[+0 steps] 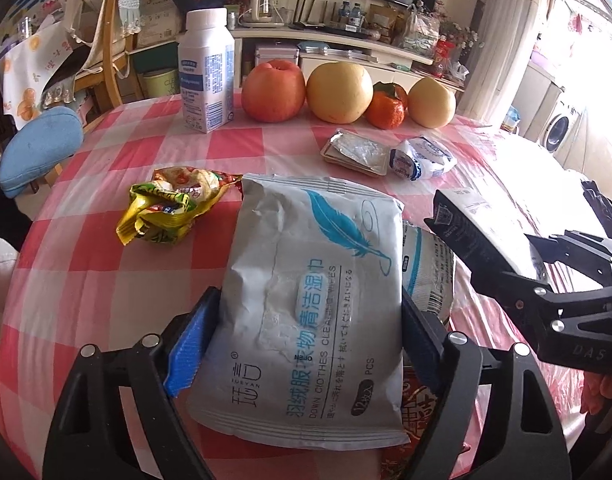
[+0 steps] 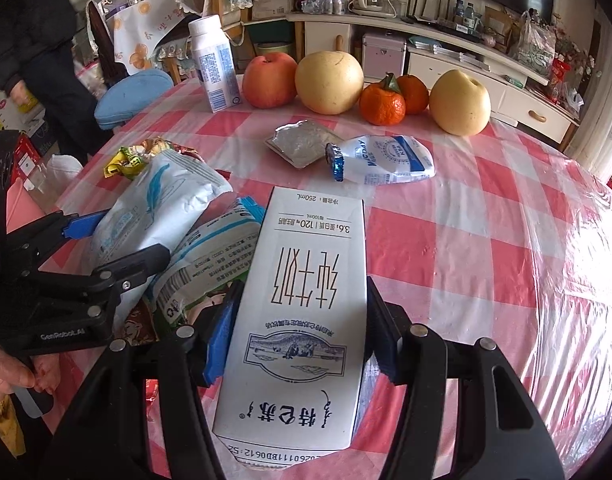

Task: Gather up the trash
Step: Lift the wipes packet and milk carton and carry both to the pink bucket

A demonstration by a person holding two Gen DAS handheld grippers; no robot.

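Observation:
My left gripper [image 1: 309, 300] is shut on a grey wet-wipes pack [image 1: 313, 304] with a blue feather print; both pads press on its sides. In the right wrist view that pack [image 2: 158, 200] sits tilted in the left gripper [image 2: 122, 236] above the table. My right gripper [image 2: 304, 292] is shut on a white milk carton [image 2: 302, 320], seen from the left as a dark carton [image 1: 461, 216]. Loose on the cloth lie a yellow snack wrapper [image 1: 174, 204], a foil packet [image 1: 355, 152], a crumpled white pouch [image 1: 423, 158] and a white-and-blue bag [image 2: 210, 252] under the pack.
A pink checked tablecloth [image 2: 485, 240] under clear plastic covers the round table. At the far edge stand a white bottle [image 1: 206, 72], an apple [image 1: 273, 90], pears and oranges [image 2: 381, 104]. A chair with a blue cushion [image 1: 40, 148] is at the left, where a person [image 2: 30, 32] stands.

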